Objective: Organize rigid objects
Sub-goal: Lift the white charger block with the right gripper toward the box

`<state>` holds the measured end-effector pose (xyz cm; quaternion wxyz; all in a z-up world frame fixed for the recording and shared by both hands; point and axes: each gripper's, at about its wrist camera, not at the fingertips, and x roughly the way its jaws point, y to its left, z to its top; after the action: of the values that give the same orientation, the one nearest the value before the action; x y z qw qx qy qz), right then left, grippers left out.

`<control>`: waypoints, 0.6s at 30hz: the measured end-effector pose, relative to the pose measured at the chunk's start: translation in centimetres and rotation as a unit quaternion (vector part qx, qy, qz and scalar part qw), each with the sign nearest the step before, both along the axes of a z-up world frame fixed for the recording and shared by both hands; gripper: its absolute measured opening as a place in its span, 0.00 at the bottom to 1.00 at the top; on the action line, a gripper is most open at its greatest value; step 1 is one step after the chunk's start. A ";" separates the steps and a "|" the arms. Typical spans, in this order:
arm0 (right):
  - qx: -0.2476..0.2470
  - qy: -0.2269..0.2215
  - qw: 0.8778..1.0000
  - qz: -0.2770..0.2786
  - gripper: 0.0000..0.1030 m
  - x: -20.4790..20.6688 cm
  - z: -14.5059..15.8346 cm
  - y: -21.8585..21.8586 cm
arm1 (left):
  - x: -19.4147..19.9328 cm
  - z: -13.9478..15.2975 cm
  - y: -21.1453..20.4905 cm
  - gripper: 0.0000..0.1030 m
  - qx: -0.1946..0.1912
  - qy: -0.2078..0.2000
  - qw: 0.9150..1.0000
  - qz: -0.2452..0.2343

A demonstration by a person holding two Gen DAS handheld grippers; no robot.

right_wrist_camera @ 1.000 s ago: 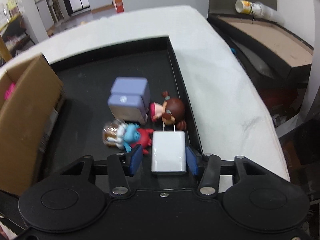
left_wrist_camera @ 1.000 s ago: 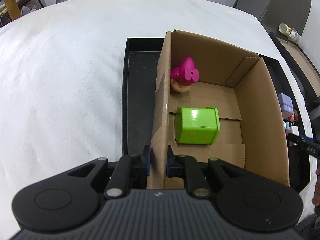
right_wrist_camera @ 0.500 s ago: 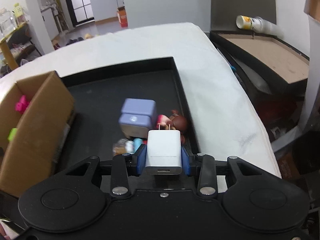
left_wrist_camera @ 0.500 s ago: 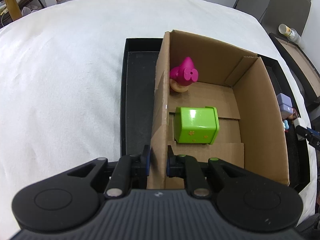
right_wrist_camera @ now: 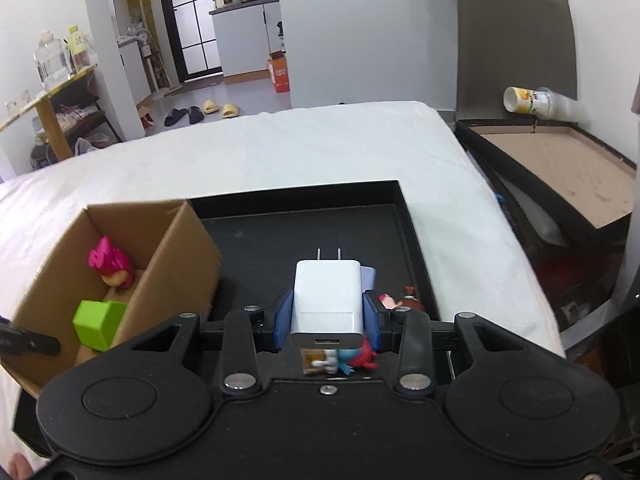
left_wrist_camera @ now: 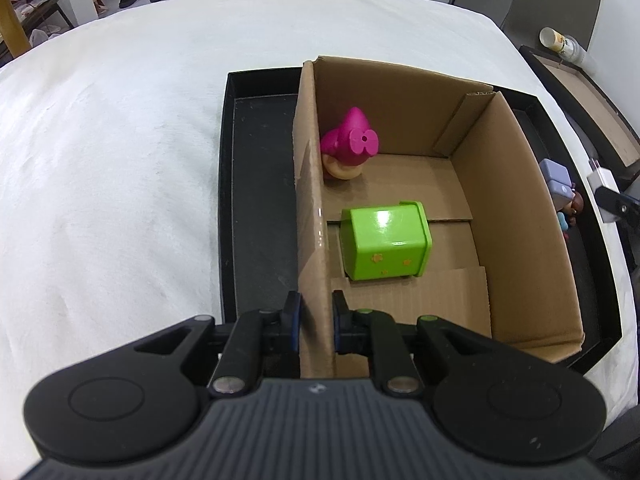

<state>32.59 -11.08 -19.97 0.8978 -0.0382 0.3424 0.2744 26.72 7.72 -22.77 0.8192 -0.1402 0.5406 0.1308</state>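
- A black tray (right_wrist_camera: 412, 224) is lying on a white-covered table (right_wrist_camera: 280, 148), with a cardboard box (left_wrist_camera: 516, 208) standing open-topped inside it on the left part.
- The left gripper (left_wrist_camera: 316, 322) is pinching the box's near left wall (left_wrist_camera: 308, 200), one finger on each side of the cardboard.
- A pink toy (left_wrist_camera: 350, 146) is sitting in the box's far left corner, and a green block-shaped toy (left_wrist_camera: 384, 246) is lying on its side nearer the middle of the box floor.
- The right gripper (right_wrist_camera: 326, 320) is clamping a white charger (right_wrist_camera: 326, 300), holding it in the air above the tray's right part.
- The charger's long axis is running along the fingers, its two prongs pointing forward and away from the camera, its port end facing back.
- Underneath the charger a lavender block (right_wrist_camera: 369, 278), a brown-haired figurine (right_wrist_camera: 400, 300) and a blue-and-red figurine (right_wrist_camera: 352, 360) are lying on the tray, partly hidden by the charger and fingers.
- The box's right wall is rising between the charger and the box interior.
- A paper cup (right_wrist_camera: 536, 100) is lying on a side shelf, well apart from the tray.
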 end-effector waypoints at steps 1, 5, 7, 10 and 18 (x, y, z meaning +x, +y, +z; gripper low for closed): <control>0.006 0.003 1.000 0.000 0.35 0.1 0.2 0.1 | 0.1 0.0 0.0 0.13 0.000 0.000 1.000 -0.001; 0.019 -0.003 1.000 0.019 0.35 0.2 1.4 1.4 | 0.3 -0.2 -0.1 0.13 0.000 0.000 1.000 -0.003; 0.023 -0.002 0.999 0.029 0.35 0.2 1.8 2.3 | 0.4 -0.2 0.1 0.13 -0.001 0.000 1.000 -0.003; 0.022 -0.003 0.999 0.043 0.35 -0.1 2.2 3.5 | 0.4 -0.3 0.3 0.13 -0.003 0.000 1.000 -0.003; 0.034 0.020 0.995 0.090 0.35 -2.3 2.4 6.9 | 0.7 -0.6 0.2 0.13 -0.001 -0.001 1.000 -0.005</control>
<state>30.27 -4.16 -17.54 0.8635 -0.0330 0.3457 0.3658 27.38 7.90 -23.41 0.8204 -0.1385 0.5403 0.1259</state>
